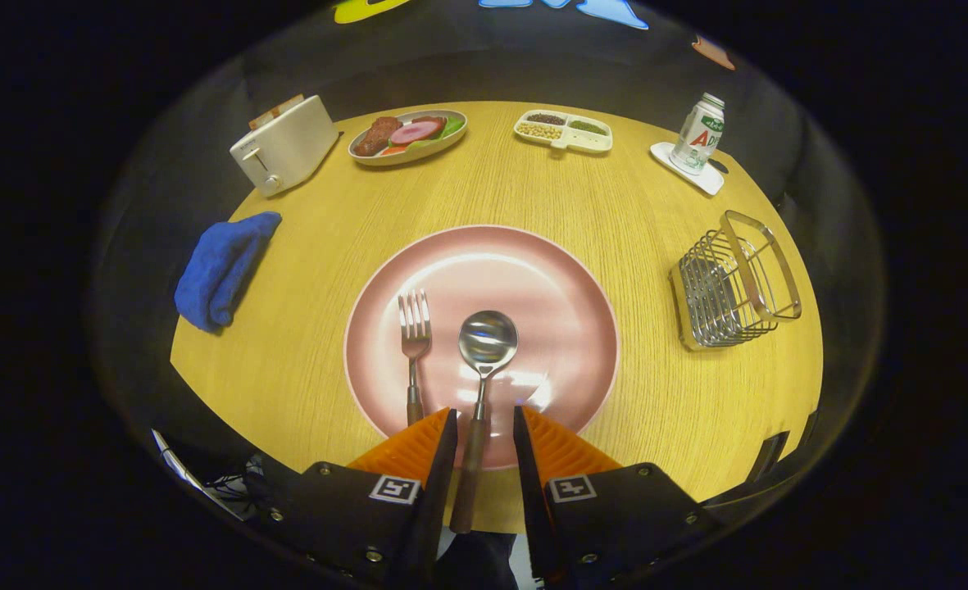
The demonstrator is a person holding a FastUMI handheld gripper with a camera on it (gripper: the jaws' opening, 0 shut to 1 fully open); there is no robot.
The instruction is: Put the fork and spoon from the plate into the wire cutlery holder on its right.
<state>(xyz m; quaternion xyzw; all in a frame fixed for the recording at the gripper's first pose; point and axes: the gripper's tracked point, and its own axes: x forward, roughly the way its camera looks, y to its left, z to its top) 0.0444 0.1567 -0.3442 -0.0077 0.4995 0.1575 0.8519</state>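
Spoon (484, 360) lies on the pink plate (565, 287), bowl toward the plate's centre, wooden handle running back over the near rim and between the fingers. Fork (414, 344) lies parallel, just left. Best to close squarely on the handle, lift level, then carry right to the wire holder (733, 283) near the table's (656, 410) right edge. Gripper (484, 430) held low, pointing forward along the handle, jaws slightly parted, not yet pressing.

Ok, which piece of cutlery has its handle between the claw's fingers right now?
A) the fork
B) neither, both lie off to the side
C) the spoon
C: the spoon has its wooden handle running between the fingers of the claw, which stand apart without pressing it; the fork lies just left of them.
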